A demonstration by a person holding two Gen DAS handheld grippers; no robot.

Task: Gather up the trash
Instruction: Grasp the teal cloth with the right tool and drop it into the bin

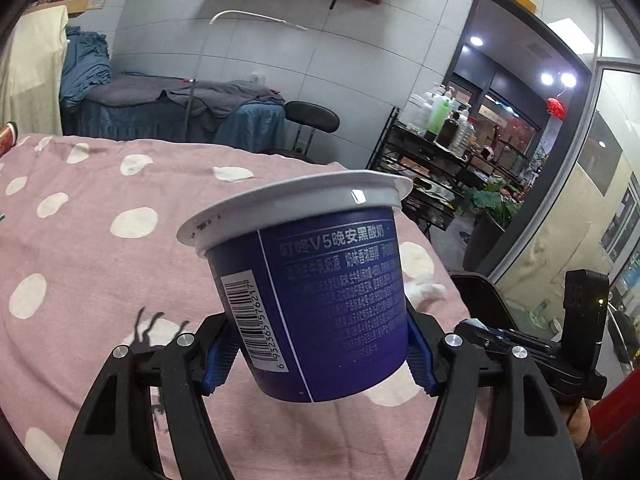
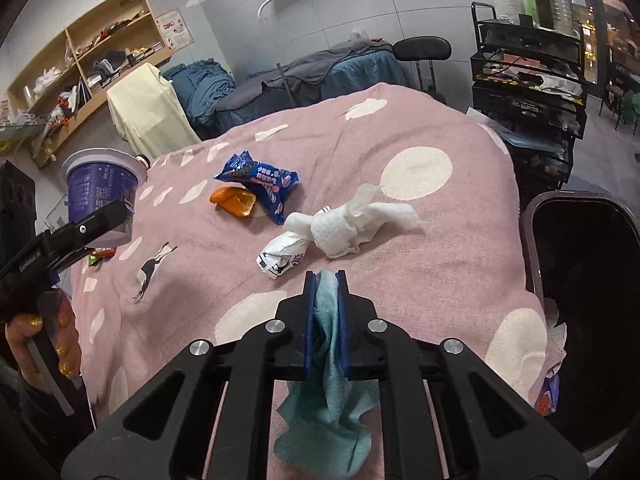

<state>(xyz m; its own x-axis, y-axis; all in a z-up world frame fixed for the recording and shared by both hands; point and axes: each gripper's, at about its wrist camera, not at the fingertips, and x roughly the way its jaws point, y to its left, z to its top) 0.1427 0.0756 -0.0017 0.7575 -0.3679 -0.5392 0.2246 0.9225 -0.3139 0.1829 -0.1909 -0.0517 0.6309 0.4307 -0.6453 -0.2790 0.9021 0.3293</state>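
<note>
My left gripper [image 1: 316,354] is shut on a blue yogurt cup [image 1: 320,292] with a white rim and holds it tilted above the pink dotted bedcover [image 1: 100,260]. The cup also shows in the right wrist view [image 2: 100,196] at the far left. My right gripper [image 2: 326,280] is shut on a teal cloth [image 2: 328,400] that hangs down between the fingers. On the cover ahead lie a crumpled white tissue [image 2: 352,224], a crumpled white wrapper [image 2: 280,258], a blue snack wrapper [image 2: 264,184] and an orange peel [image 2: 234,200].
A dark trash bin [image 2: 584,300] stands at the bed's right edge. A small red-green wrapper [image 2: 100,256] lies under the left gripper. A black trolley [image 2: 528,76] with bottles, a black stool [image 2: 422,48] and another bed [image 2: 304,76] stand behind.
</note>
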